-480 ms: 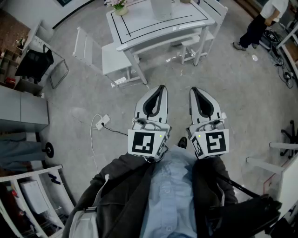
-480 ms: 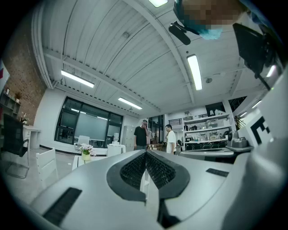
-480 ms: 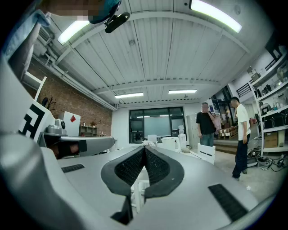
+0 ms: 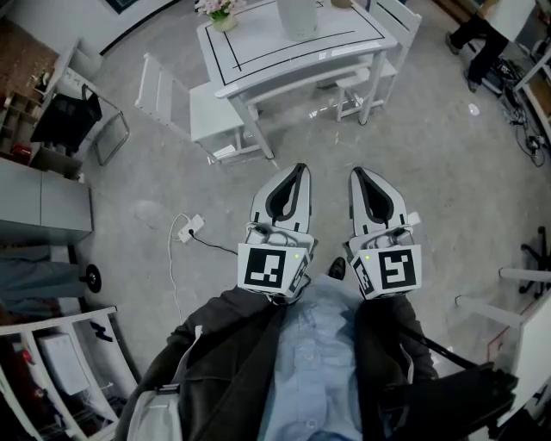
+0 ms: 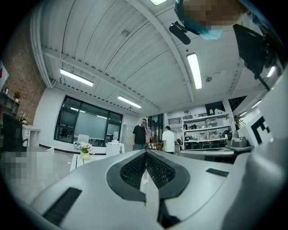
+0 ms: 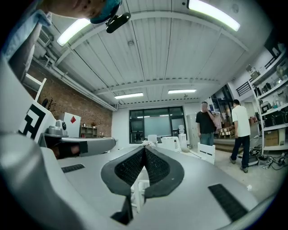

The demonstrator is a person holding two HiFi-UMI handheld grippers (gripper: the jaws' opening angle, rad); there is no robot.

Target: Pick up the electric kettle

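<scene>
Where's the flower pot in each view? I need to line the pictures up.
Head view: the flower pot sits at the top edge, left of centre, on the table's corner.
Left gripper view: the flower pot is low down, left of centre.
Right gripper view: the flower pot is tiny, near the centre.
Shared landmark: the white table that it stands on.

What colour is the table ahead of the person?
The table is white with a thin black border line, clearest in the head view.

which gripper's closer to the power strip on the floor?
Left. The power strip lies off to the left of the left gripper; the right gripper is on that gripper's far side, farther away.
</scene>
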